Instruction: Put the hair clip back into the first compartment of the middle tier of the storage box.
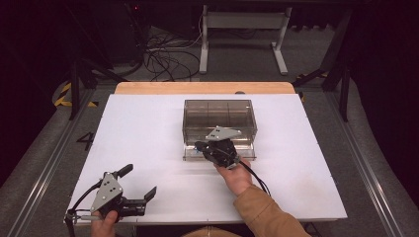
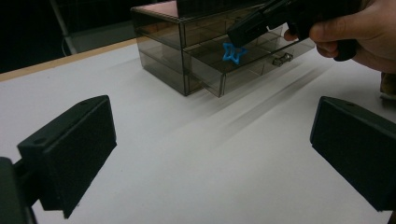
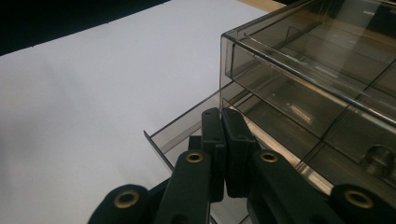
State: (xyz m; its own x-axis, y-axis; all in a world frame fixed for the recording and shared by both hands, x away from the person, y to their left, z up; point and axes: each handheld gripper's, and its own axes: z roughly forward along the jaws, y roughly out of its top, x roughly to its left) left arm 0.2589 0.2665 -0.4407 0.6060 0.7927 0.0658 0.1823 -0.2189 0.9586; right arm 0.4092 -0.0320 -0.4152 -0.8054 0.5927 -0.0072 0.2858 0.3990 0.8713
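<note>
the right tongs (image 1: 201, 146) are pinched together on a blue star (image 2: 233, 52), holding it over the pulled-out lower drawer (image 2: 243, 65) of the smoky clear drawer box (image 1: 220, 116). the box stands on the white desk (image 1: 148, 128). the left tongs (image 1: 141, 185) rest well apart from the box, near the desk's front edge, jaws wide apart with nothing between them.

White table top (image 1: 148, 148), matte, with a wooden edge strip (image 1: 205, 88) along its far side. Grey floor (image 1: 237, 59) beyond; tangle of black cables (image 1: 168, 59) lying on it. White desk frame (image 1: 244, 29) behind. Yellow-black hazard tape (image 1: 63, 94), left.
</note>
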